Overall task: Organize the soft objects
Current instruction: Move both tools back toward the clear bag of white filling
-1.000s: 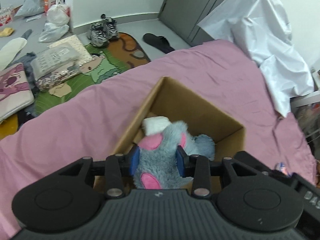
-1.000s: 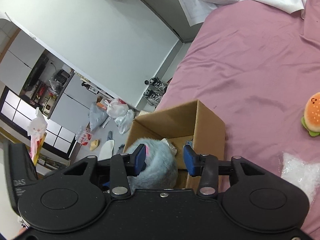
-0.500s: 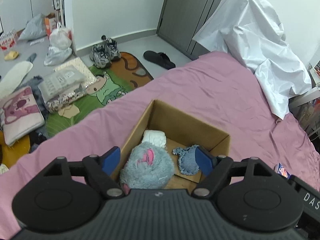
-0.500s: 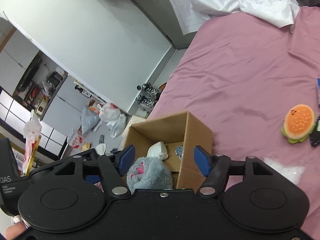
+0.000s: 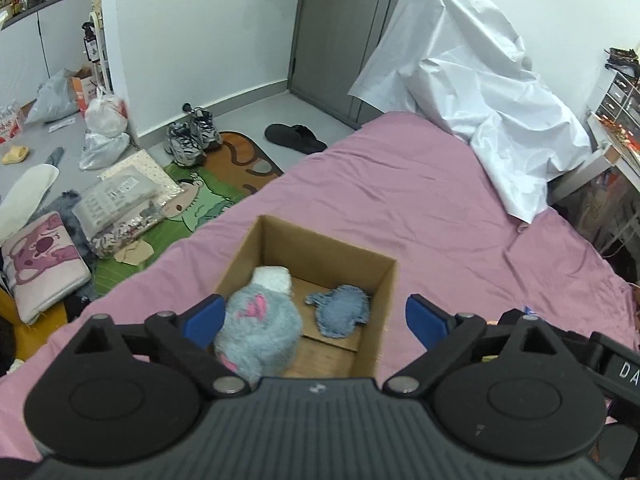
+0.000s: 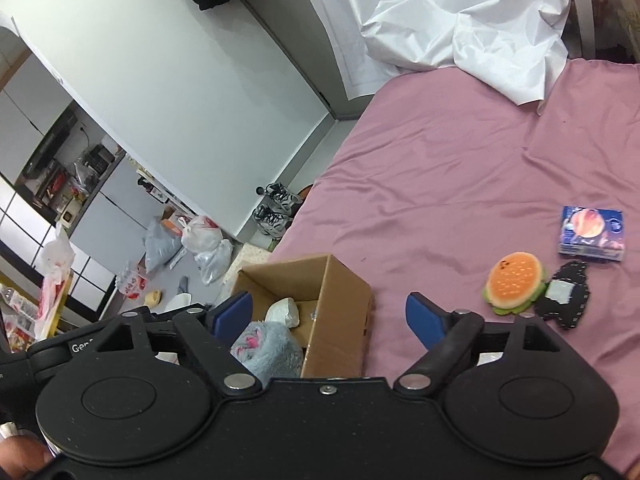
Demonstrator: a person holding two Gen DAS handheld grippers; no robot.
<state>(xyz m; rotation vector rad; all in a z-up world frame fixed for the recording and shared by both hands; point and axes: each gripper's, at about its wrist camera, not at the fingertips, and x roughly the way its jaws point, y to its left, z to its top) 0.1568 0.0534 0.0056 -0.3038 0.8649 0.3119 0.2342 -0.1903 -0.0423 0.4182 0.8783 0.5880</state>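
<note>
Both my tools have just been opening. My left tool point(image 5: 312, 316) and right tool point(image 6: 330, 314) stand wide, holding nothing. The fluffy grey-and-pink plush toy point(image 5: 258, 330) sits in the brown cardboard box point(image 5: 386, 280) on the pink bed point(image 5: 400, 200). Only my left view shows the small blue fuzzy toy point(image 5: 340, 310) inside. Only my right view shows the orange plush burger point(image 6: 514, 282) out on the bed.

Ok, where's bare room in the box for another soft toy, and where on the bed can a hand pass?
In the cardboard box, the floor nearest the camera, beside the grey plush and below the blue fuzzy piece, is bare. Its left side is crowded by the plush and the white bundle. The pink sheet is open between the box and the burger toy.
</note>
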